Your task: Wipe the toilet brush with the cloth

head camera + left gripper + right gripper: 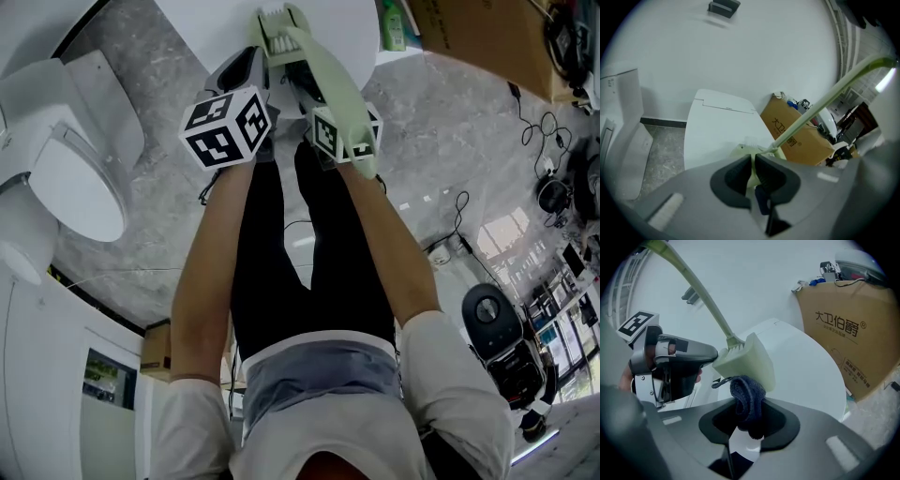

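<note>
left fingers [736,176] pinching brush [747,359] | right fingers [783,425] pinching cloth [747,399] | best: holding brush steady, dragging cloth firmly across its head

we see the pale green toilet brush [749,363] tilted, its blocky head pinched between the jaws of the left gripper [753,168], its long handle slanting up and away. the dark blue cloth [747,401] sits bunched in the jaws of the right gripper [746,422], right up against the head's lower edge.

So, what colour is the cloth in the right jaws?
The cloth is dark blue; the right gripper view shows it best.
</note>
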A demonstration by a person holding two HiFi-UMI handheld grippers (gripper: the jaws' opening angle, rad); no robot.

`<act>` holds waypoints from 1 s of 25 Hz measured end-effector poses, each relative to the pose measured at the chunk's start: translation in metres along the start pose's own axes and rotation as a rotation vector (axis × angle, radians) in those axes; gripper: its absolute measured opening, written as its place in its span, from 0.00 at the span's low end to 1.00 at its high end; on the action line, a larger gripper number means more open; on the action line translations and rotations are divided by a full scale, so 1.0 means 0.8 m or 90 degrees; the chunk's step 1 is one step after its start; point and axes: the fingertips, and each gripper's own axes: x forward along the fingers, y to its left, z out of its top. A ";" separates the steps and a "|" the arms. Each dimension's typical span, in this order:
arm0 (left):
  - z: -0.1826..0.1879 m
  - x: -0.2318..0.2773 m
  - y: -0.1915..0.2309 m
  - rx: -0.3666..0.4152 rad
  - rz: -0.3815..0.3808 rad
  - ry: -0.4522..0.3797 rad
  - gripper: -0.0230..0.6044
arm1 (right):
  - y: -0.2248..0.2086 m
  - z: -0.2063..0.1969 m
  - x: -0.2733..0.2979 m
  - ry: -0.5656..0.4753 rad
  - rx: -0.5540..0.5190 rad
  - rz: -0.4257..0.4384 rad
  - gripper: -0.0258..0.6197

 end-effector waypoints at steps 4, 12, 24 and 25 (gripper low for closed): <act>0.000 -0.002 0.002 0.001 -0.009 0.006 0.04 | 0.013 0.002 0.003 0.002 0.004 0.005 0.21; 0.000 -0.001 0.003 -0.013 -0.041 0.015 0.04 | 0.026 0.000 0.011 0.006 0.001 0.013 0.21; 0.002 -0.001 0.004 -0.015 -0.058 0.018 0.04 | 0.044 0.000 0.018 0.004 0.013 0.024 0.21; 0.002 0.000 0.004 -0.015 -0.059 0.017 0.04 | 0.044 -0.001 0.018 0.004 0.009 0.025 0.21</act>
